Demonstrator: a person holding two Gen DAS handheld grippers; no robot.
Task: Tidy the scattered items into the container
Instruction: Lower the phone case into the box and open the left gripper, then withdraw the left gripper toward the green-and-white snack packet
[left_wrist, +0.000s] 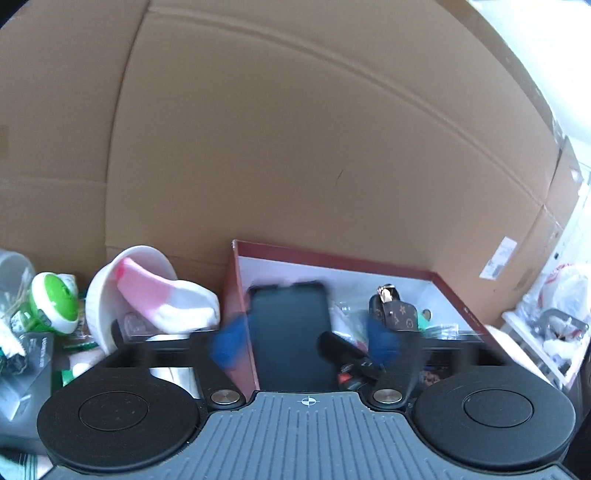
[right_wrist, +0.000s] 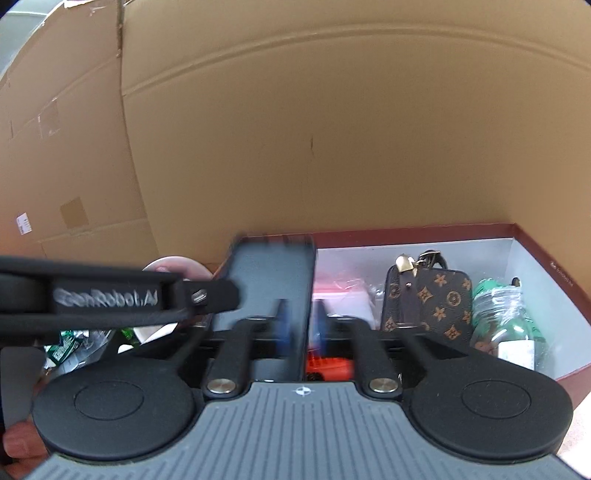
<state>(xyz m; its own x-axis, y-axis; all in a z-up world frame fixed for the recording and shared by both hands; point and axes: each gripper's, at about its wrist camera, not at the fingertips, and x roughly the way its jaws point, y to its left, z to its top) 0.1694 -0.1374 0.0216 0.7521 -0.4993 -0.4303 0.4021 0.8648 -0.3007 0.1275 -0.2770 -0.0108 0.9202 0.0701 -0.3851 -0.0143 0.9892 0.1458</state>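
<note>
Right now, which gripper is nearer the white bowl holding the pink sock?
Left. The left gripper is just right of the bowl; the right gripper is farther right, over the red box.

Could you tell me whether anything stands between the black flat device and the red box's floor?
Likely: a black-and-red item lies against the black flat device, lower right; a monogram pouch and plastic bags crowd the red box.

Both wrist fisheyes sit low and close, looking forward and slightly down at a tall cardboard wall (left_wrist: 295, 129) filling the upper frame. Shared overlap: red-rimmed box (left_wrist: 458, 291), the dark slab (left_wrist: 291, 332) in it, and the monogram pouch (left_wrist: 397, 312). Right view catches the left gripper (right_wrist: 207, 295) at mid-left.
</note>
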